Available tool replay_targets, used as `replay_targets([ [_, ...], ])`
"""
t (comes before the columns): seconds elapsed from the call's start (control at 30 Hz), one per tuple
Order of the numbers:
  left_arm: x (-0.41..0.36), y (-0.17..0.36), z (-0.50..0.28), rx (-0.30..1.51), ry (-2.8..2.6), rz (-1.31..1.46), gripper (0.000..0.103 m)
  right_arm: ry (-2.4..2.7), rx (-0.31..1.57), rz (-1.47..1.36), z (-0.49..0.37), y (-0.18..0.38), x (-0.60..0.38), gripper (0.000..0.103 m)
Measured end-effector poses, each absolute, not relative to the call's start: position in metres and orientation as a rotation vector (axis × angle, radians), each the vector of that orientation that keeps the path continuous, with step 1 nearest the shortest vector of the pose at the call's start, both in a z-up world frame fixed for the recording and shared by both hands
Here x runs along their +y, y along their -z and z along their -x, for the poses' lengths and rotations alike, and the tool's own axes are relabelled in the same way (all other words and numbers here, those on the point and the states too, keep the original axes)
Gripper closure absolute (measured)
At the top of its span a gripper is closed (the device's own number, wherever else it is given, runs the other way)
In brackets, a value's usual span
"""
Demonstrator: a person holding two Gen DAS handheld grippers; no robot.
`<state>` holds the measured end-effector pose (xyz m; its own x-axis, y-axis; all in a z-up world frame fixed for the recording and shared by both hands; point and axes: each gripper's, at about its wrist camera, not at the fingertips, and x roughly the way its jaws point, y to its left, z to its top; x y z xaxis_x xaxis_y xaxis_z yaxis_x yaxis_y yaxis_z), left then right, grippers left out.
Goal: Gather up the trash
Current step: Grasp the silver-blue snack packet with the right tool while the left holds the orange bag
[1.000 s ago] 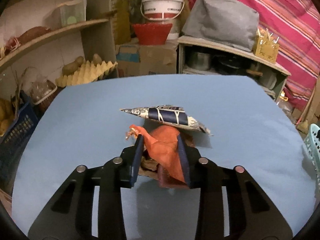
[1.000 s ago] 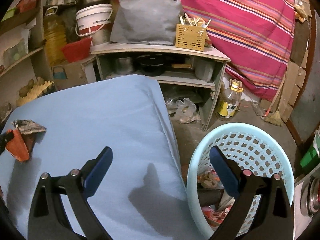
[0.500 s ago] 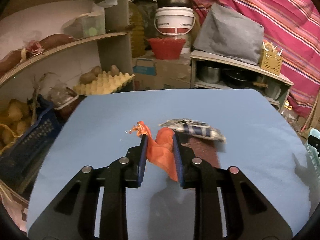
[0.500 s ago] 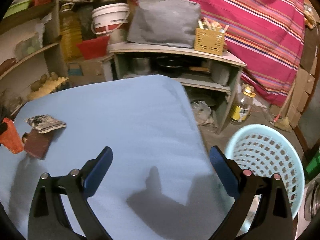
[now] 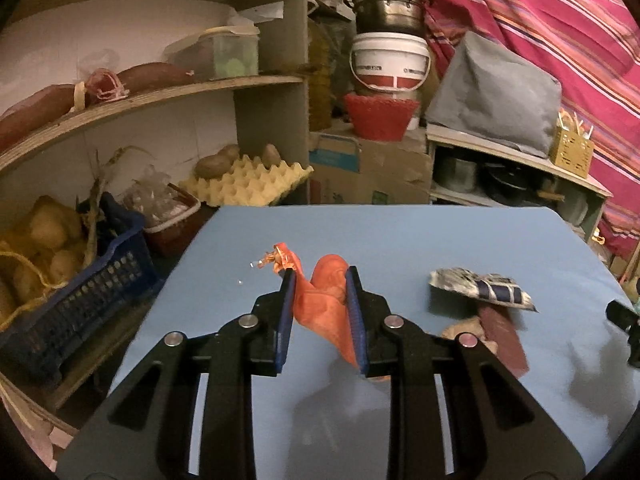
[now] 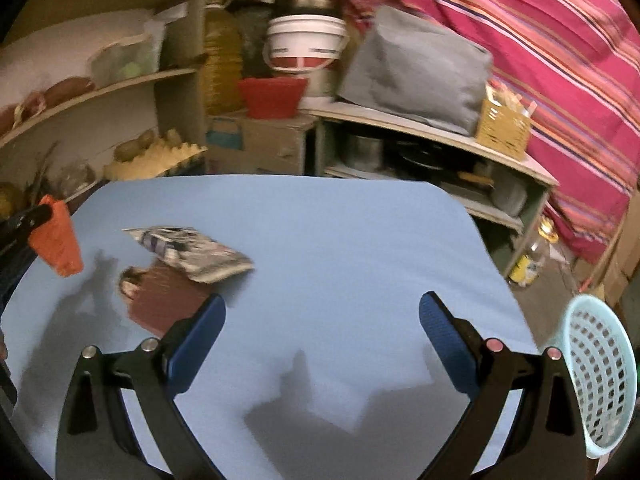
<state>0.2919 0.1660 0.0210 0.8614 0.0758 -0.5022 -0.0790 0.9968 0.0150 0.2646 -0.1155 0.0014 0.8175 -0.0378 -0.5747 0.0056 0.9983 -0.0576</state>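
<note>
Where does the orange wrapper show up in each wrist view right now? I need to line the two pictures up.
Left wrist view: the orange wrapper sits at centre, pinched in the left gripper.
Right wrist view: it hangs at the far left edge, above the blue table.
Shared landmark: the blue-and-white printed packet, lying to the wrapper's right in both.

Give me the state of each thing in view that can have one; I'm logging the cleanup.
left gripper: shut on the orange wrapper
orange wrapper: pinched between the fingers, lifted off the table
right gripper: open, empty
patterned wrapper: lying on the blue table
brown wrapper: lying flat, partly under the patterned wrapper
laundry basket: beside the table, tilted in this view
</note>
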Motion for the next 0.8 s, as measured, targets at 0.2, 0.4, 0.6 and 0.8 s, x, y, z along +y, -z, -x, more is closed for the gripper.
replay_targets([
  [0.2, 0.172, -0.021, -0.301, 0.518, -0.069, -0.005, 0.079, -0.038, 0.652, 0.054, -0.29, 0.001, -0.056, 0.008],
  [0.4, 0.181, -0.022, -0.307, 0.511, -0.051, 0.019, 0.079, -0.053, 0.682, 0.128, -0.313, 0.013, -0.012, 0.008],
  [0.6, 0.19, -0.021, -0.318, 0.521, -0.043, 0.056, 0.079, -0.029, 0.709, 0.18, -0.33, 0.021, 0.005, 0.008],
  [0.8, 0.198, -0.021, -0.326, 0.522, -0.049, 0.098, 0.079, -0.028, 0.758, 0.215, -0.349, 0.031, 0.017, 0.008],
])
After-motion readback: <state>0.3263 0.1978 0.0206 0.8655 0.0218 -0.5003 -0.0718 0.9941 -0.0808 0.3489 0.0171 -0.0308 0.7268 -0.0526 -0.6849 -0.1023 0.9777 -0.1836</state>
